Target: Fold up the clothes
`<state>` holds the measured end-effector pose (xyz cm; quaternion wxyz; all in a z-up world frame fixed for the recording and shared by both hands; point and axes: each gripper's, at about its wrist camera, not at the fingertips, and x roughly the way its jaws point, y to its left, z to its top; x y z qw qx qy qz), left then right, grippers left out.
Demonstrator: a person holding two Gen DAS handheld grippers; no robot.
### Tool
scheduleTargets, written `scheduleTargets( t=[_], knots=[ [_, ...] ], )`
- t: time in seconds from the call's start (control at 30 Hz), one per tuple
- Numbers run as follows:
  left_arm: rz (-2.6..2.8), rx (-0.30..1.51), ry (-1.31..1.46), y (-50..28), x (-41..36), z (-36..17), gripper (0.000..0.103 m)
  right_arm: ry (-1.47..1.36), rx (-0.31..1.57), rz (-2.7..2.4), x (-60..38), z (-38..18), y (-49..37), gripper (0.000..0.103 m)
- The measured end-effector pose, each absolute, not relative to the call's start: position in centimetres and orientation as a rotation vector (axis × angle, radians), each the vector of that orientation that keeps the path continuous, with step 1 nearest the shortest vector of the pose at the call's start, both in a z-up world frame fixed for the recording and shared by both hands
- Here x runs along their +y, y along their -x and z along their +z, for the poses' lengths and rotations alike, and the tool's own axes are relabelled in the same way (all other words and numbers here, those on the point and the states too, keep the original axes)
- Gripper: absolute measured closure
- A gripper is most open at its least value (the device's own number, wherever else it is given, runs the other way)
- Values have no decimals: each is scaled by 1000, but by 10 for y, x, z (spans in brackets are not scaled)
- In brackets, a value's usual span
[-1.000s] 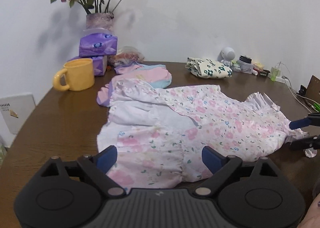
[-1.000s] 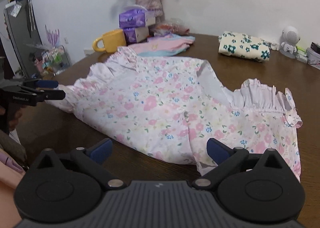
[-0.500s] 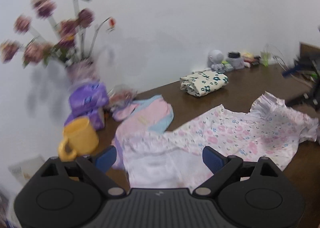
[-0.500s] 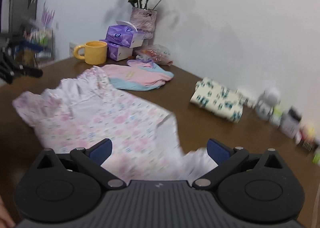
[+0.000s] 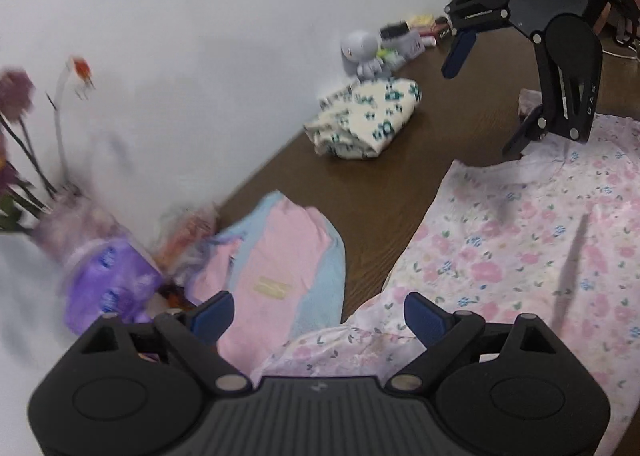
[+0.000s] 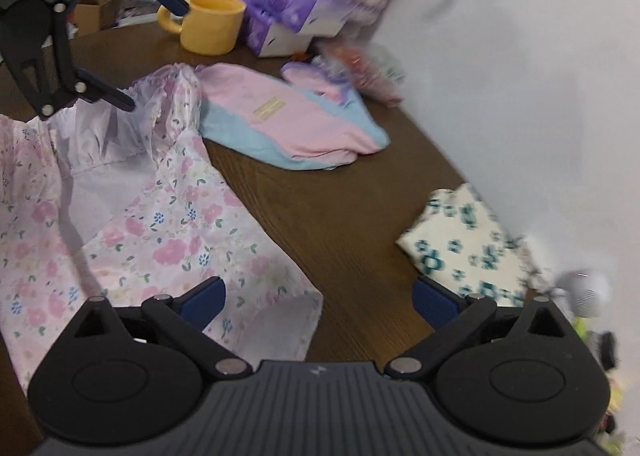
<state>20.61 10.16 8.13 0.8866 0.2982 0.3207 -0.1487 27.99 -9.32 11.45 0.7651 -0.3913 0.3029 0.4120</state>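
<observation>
Two grippers, left gripper (image 5: 318,314) and right gripper (image 6: 318,302), hung wide apart and empty over the floral dress (image 5: 520,256) spread flat for folding, beyond which the pink-and-blue garment (image 6: 296,120) and folded floral cloth (image 5: 364,120) lay.

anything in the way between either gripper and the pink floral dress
Nothing visible. The left gripper and right gripper both hang open directly over the floral dress. The pink-and-blue garment lies beside it, apart.
</observation>
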Motion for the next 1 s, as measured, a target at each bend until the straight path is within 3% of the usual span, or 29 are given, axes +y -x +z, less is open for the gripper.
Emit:
scheduleTargets(
  t=[0.1,0.23,0.33,0.43,0.7,0.87,1.0],
  knots=[
    [-307,720,-643,-225,111,70,24,881,717,992,-83,99,-298,9],
    [-395,784,-596,-241,126,63,24,881,801,1041,-73,84,-319,21],
    [-437,822,-594,-251,130,55,25,858,852,1090,-68,77,-331,23],
    [-463,865,-599,-259,131,48,38,851,895,1124,-63,69,-339,25],
    [-507,906,-569,-274,138,38,41,805,972,1179,-61,60,-354,30],
    [-526,927,-560,-276,140,34,51,781,1001,1178,-63,55,-362,47],
    [-534,932,-565,-275,139,31,51,781,1007,1176,-64,52,-362,51]
  ],
)
